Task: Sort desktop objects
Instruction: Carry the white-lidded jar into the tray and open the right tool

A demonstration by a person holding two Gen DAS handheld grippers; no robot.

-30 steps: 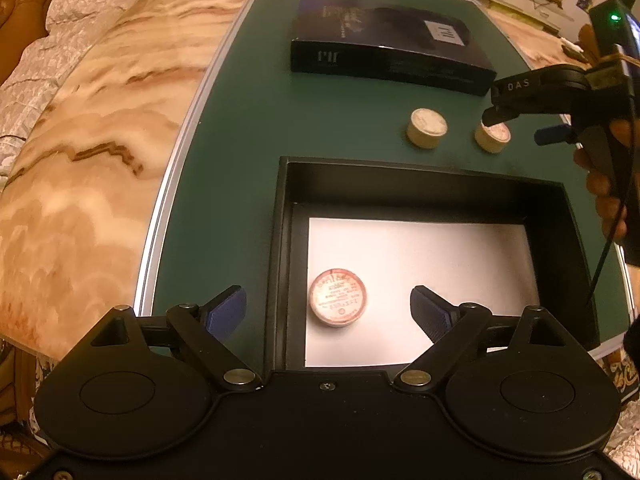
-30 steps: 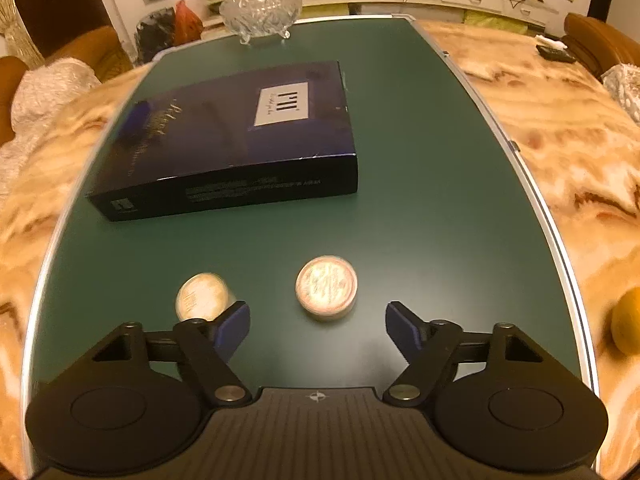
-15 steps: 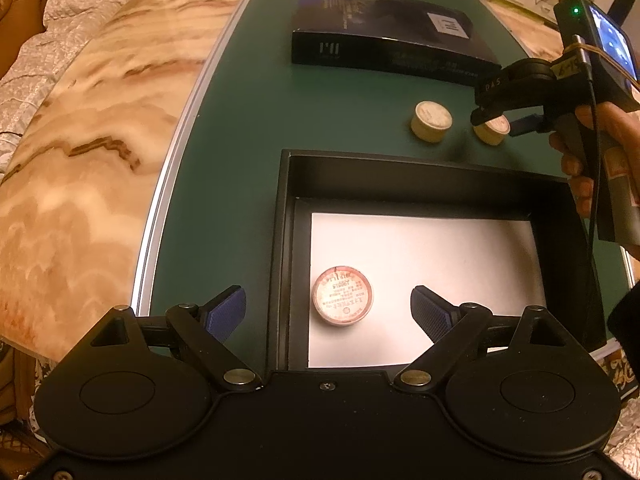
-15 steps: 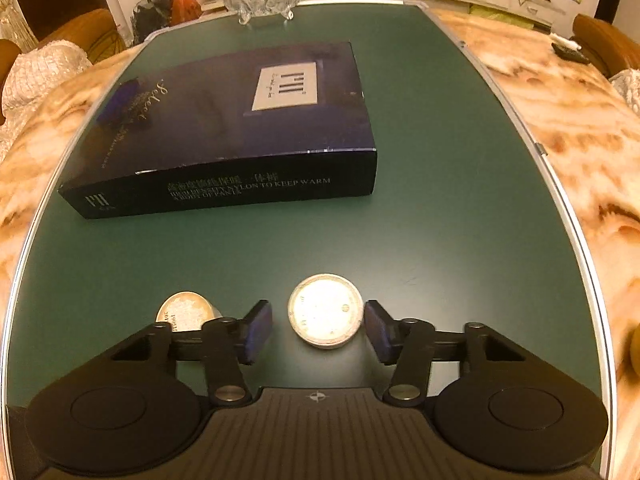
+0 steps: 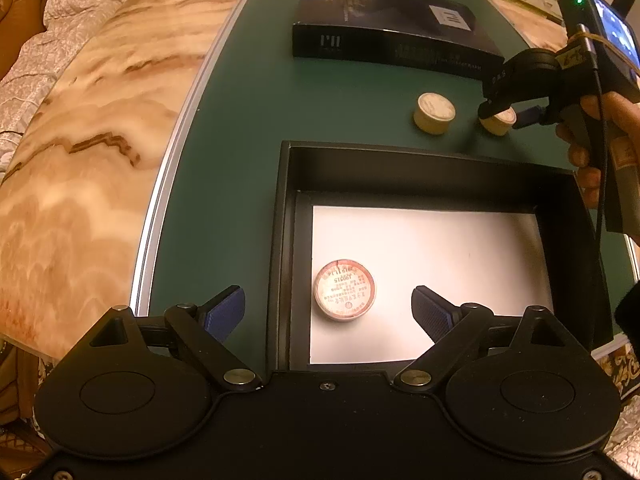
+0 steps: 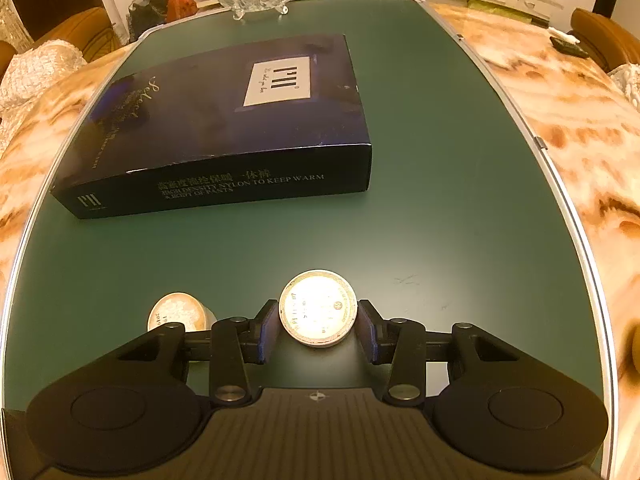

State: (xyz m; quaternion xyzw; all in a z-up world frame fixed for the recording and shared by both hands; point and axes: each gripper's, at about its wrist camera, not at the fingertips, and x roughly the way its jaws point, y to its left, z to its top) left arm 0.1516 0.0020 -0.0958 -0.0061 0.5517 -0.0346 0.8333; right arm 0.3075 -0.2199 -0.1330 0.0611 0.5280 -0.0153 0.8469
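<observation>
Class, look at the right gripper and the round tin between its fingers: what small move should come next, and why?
Probably a short lift straight up. The right gripper has its pads against both sides of the round tin, which seems still on the green mat; the open black box, already holding one tin, lies nearby.

The dark box reads "HIGH DENSITY NYLON TO KEEP WARM" on its side

Dark green mat, swirling cream-and-amber marble table, navy box with white label, black tray lined white.
</observation>
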